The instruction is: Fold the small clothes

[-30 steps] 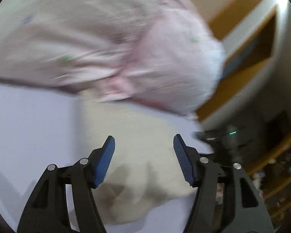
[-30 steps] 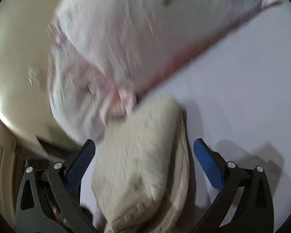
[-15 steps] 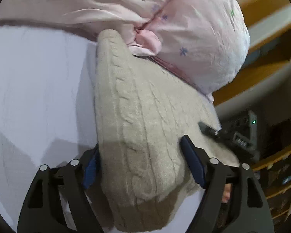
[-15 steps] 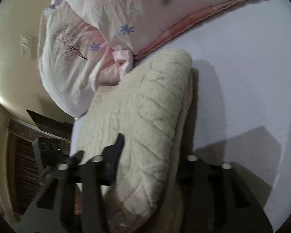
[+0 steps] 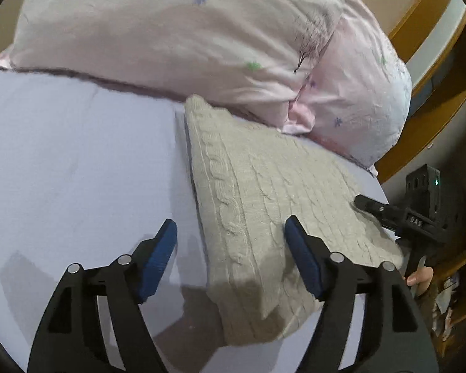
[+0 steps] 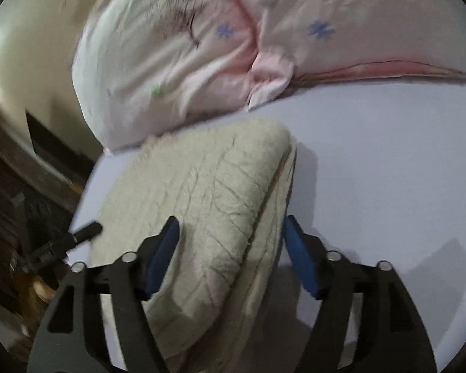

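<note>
We see a pale lilac bedsheet (image 5: pixel 77 171) with pink floral pillows (image 5: pixel 177 37) along its far side. A folded beige cable-knit sweater (image 5: pixel 264 205) lies on the sheet, touching the pillows. Our left gripper (image 5: pixel 231 239) and right gripper (image 6: pixel 231 236) hover over it, jaws spread, holding nothing

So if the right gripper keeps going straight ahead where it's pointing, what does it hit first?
Most likely the folded cream sweater, lying between the open right gripper's fingers; beyond it is the pink pillow. Depth is uncertain.
</note>
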`<state>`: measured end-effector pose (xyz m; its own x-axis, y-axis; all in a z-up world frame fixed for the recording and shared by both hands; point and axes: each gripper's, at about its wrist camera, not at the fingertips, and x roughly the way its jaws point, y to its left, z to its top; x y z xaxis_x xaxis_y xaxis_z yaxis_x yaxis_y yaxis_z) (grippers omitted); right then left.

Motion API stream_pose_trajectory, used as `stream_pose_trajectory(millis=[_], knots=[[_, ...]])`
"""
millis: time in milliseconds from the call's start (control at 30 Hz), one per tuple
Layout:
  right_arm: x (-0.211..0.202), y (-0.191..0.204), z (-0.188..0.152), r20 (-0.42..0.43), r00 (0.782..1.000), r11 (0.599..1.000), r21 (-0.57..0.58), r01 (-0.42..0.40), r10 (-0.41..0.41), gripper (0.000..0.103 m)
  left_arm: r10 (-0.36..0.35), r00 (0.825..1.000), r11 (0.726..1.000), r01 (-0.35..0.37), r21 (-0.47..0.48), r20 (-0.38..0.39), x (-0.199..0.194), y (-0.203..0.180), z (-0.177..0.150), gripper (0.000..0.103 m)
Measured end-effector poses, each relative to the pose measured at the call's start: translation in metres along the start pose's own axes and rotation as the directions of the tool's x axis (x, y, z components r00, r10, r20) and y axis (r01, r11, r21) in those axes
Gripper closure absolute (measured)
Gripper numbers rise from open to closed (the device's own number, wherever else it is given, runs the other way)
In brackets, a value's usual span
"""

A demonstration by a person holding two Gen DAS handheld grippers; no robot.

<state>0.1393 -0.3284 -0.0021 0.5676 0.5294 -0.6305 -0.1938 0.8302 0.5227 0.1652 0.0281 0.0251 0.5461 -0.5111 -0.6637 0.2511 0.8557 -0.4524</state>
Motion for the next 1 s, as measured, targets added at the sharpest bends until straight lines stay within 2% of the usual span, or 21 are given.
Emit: stream_pose_trajectory(millis=[33,67,133,167,233,267,333,367,400,433,467,500,567,600,667,700,767,800,867,933,1000], knots=[[-0.004,-0.001,-0.001,0.018,1.000,1.000,-0.003,-0.013,0.013,0.050,0.001,1.000,1.000,-0.001,0.020,0.005,-0.002,-0.002,-0.001,0.026],[-0.004,0.002,0.000,0.026,1.000,0.999,-0.032,0.008,-0.007,0.090,0.011,1.000,0.999,-0.011,0.046,-0.006,0.003,-0.007,-0.002,0.026],[-0.009,0.010,0.002,0.090,0.989,0.988,-0.087,0.129,-0.121,0.091,0.024,0.999,0.997,-0.020,0.077,-0.040,0.016,-0.013,-0.004,0.027],[-0.013,0.017,0.005,0.164,0.965,0.964,-0.134,0.229,-0.206,0.092,0.018,0.999,0.996,-0.014,0.083,-0.046,0.022,-0.017,-0.006,0.027],[-0.002,0.024,0.012,0.189,0.921,0.916,-0.156,0.370,-0.340,0.098,0.028,0.999,0.996,-0.025,0.083,-0.041,0.024,-0.017,-0.006,0.027],[0.001,0.022,0.013,0.166,0.923,0.916,-0.153,0.371,-0.346,0.096,0.030,0.999,0.997,-0.027,0.079,-0.039,0.023,-0.017,-0.006,0.027],[-0.010,0.022,0.008,0.161,0.936,0.934,-0.122,0.335,-0.315,0.083,0.036,0.999,0.996,-0.034,0.078,-0.018,0.009,-0.015,-0.008,0.027],[-0.019,0.024,0.004,0.180,0.937,0.940,-0.117,0.321,-0.298,0.070,0.046,0.999,0.995,-0.046,0.087,0.005,-0.003,-0.017,-0.011,0.027],[-0.040,0.030,-0.006,0.224,0.939,0.951,-0.111,0.289,-0.259,0.056,0.054,0.998,0.994,-0.056,0.096,0.019,-0.011,-0.018,-0.016,0.027],[-0.052,0.035,-0.013,0.244,0.944,0.960,-0.111,0.256,-0.224,0.026,0.069,0.997,0.991,-0.072,0.109,0.034,-0.021,-0.022,-0.022,0.026],[-0.070,0.042,-0.026,0.273,0.948,0.974,-0.113,0.198,-0.161,0.002,0.081,0.996,0.989,-0.085,0.117,0.041,-0.028,-0.023,-0.027,0.023],[-0.079,0.049,-0.035,0.288,0.950,0.980,-0.117,0.164,-0.124,0.002,0.113,0.993,0.985,-0.118,0.127,0.046,-0.037,-0.028,-0.037,0.012],[-0.089,0.061,-0.054,0.289,0.955,0.985,-0.133,0.107,-0.064,0.002,0.186,0.981,0.973,-0.191,0.129,0.048,-0.046,-0.033,-0.054,0.001],[-0.090,0.068,-0.066,0.280,0.957,0.985,-0.129,0.112,-0.073,0.002,0.245,0.969,0.961,-0.248,0.125,0.041,-0.048,-0.036,-0.066,0.001],[-0.083,0.079,-0.084,0.251,0.949,0.969,-0.108,0.224,-0.191,0.002,0.330,0.944,0.937,-0.328,0.121,0.001,-0.046,-0.039,-0.082,0.001],[-0.073,0.084,-0.095,0.226,0.923,0.935,-0.100,0.340,-0.311,0.002,0.360,0.932,0.928,-0.354,0.120,-0.033,-0.041,-0.041,-0.090,0.001],[-0.052,0.093,-0.104,0.191,0.887,0.889,-0.106,0.444,-0.420,0.002,0.358,0.931,0.930,-0.349,0.116,-0.069,-0.034,-0.042,-0.099,0.001],[-0.044,0.094,-0.108,0.171,0.884,0.883,-0.113,0.455,-0.434,0.002,0.345,0.935,0.936,-0.336,0.109,-0.080,-0.030,-0.042,-0.102,0.001],[-0.028,0.095,-0.112,0.128,0.884,0.877,-0.127,0.463,-0.449,0.002,0.370,0.926,0.925,-0.361,0.118,-0.070,-0.026,-0.046,-0.102,0.001],[-0.010,0.097,-0.115,0.100,0.861,0.849,-0.147,0.508,-0.498,0.002,0.378,0.922,0.921,-0.366,0.130,-0.079,-0.022,-0.048,-0.101,0.001],[0.001,0.101,-0.114,0.088,0.832,0.815,-0.167,0.555,-0.548,0.002,0.411,0.908,0.907,-0.397,0.142,-0.081,-0.017,-0.050,-0.099,0.001]])
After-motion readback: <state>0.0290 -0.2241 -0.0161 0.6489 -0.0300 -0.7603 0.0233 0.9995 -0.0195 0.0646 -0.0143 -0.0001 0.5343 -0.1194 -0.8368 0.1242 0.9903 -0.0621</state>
